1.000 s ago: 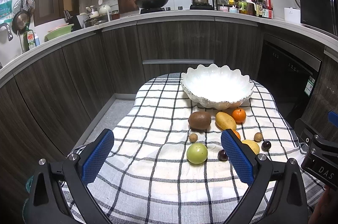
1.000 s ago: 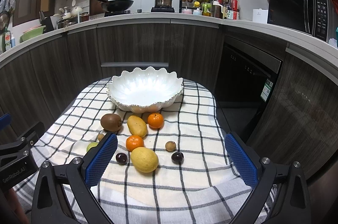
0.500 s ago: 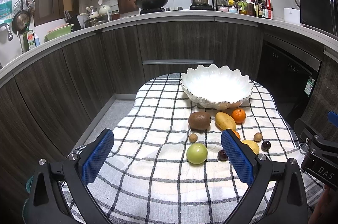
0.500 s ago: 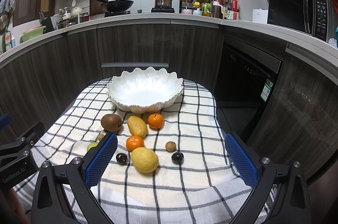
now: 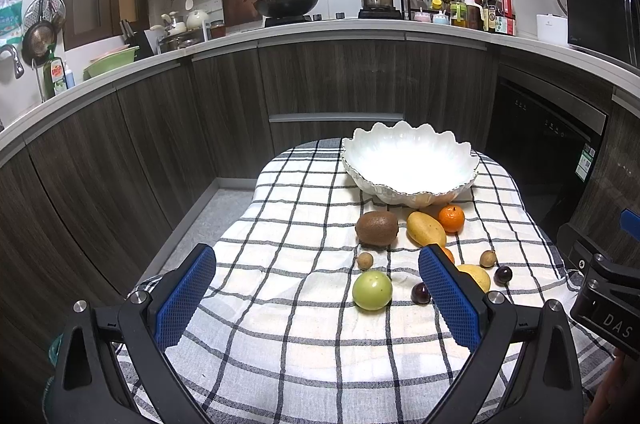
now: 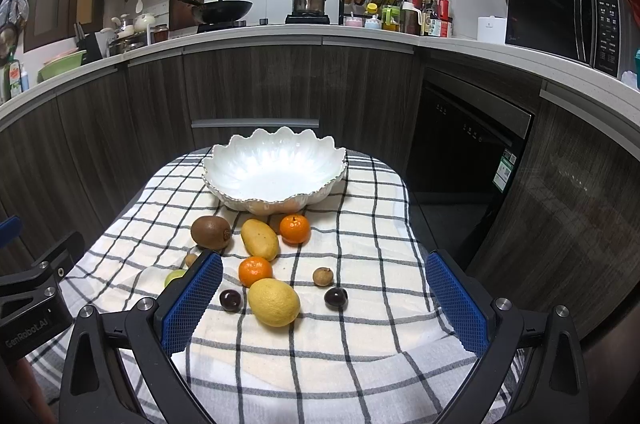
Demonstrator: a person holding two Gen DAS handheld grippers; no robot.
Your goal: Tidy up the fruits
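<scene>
A white scalloped bowl point(image 6: 275, 171) stands empty at the far end of a checked cloth point(image 6: 340, 356) covering the tabletop, with ten pieces of fruit laid out on the cloth just in front of it. Counted from the right wrist view: one kiwi point(image 6: 211, 232), one mango point(image 6: 259, 239), two tangerines point(image 6: 295, 228) point(image 6: 255, 271), one lemon point(image 6: 273, 302), two dark cherries point(image 6: 230, 300) point(image 6: 335, 298), two longans point(image 6: 322, 276) point(image 6: 191, 259) and one green apple point(image 5: 372, 290). The left claw point(image 5: 316, 298) and right claw point(image 6: 325, 308) both hover over the near cloth, jaws spread wide and holding nothing. The near half of the cloth is bare; its edges drop off left and right, toward dark cabinets point(image 5: 160, 143).
</scene>
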